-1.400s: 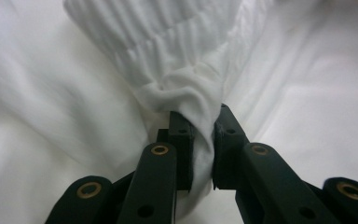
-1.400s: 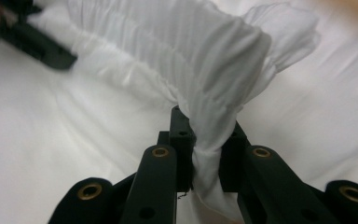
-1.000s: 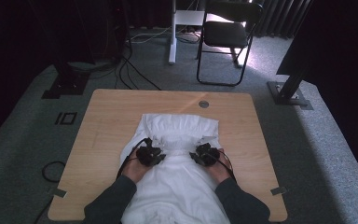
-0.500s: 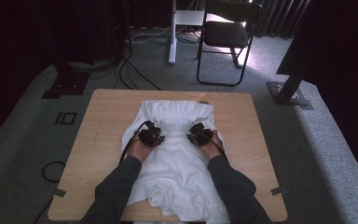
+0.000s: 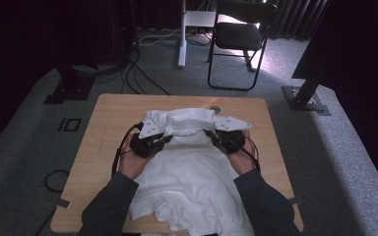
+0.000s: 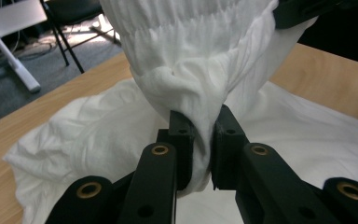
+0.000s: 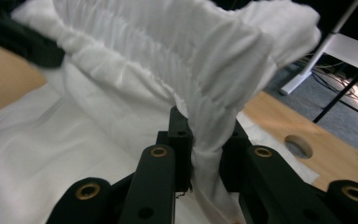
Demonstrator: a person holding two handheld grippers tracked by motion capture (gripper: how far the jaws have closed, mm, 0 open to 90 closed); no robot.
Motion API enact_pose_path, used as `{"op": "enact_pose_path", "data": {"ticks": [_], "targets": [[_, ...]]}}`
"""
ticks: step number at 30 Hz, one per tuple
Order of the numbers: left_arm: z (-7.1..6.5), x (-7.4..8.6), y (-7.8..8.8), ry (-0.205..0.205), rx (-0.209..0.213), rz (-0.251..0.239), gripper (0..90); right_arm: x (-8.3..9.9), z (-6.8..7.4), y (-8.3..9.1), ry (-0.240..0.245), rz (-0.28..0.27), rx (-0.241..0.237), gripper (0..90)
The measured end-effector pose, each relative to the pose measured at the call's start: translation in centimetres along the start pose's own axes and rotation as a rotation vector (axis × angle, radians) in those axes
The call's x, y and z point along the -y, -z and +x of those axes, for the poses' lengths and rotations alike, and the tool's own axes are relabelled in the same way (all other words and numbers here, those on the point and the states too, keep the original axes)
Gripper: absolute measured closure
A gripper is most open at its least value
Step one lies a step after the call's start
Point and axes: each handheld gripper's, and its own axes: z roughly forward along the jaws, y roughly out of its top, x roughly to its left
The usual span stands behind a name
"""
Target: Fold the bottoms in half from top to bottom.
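Both tools have risen since the earlier frame, lifting the cloth's far edge off the counter (image 5: 103, 147). Nearest, the white cloth (image 5: 192, 182) lies spread toward the person, partly over the near edge. Left tool (image 6: 204, 140) and right tool (image 7: 205, 140) each pinch bunched fabric, stretching a gathered band between them. Beyond stands a chair (image 5: 241, 34).

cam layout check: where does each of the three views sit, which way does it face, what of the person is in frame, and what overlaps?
High view: above the person's side, facing forward and down on the table; forearms and both hand-held grippers show.
Left gripper view: rides the left hand-held gripper, looks along its jaws, shut on the white garment.
Right gripper view: rides the right hand-held gripper, jaws shut on the garment.
Shared: garment and wooden tabletop.
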Motion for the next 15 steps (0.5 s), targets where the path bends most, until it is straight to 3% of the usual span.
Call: {"op": "enact_pose_path", "data": {"ticks": [3,6,8,12,13,15], "targets": [[-1.4,1.8,0.4,-0.002,0.030,0.033,81.4,1.7,1.4,0.7,0.019,0.031,-0.031,79.4],[-2.6,4.9,-0.9,0.011,0.074,0.108,80.4,4.6,2.6,0.4,0.006,0.086,-0.071,79.2],[-2.8,7.1,-2.2,0.063,0.109,0.156,79.1,7.0,3.1,-0.5,-0.030,0.140,-0.104,79.0],[-2.9,10.6,-4.9,0.163,0.132,0.273,73.4,10.9,4.2,-2.7,-0.075,0.247,-0.143,78.5],[-2.8,11.1,-5.3,0.183,0.136,0.288,70.2,11.5,4.3,-3.0,-0.084,0.265,-0.145,77.1],[-2.4,11.4,-5.5,0.225,0.165,0.266,62.6,12.4,4.2,-3.7,-0.134,0.304,-0.149,65.4]]}}
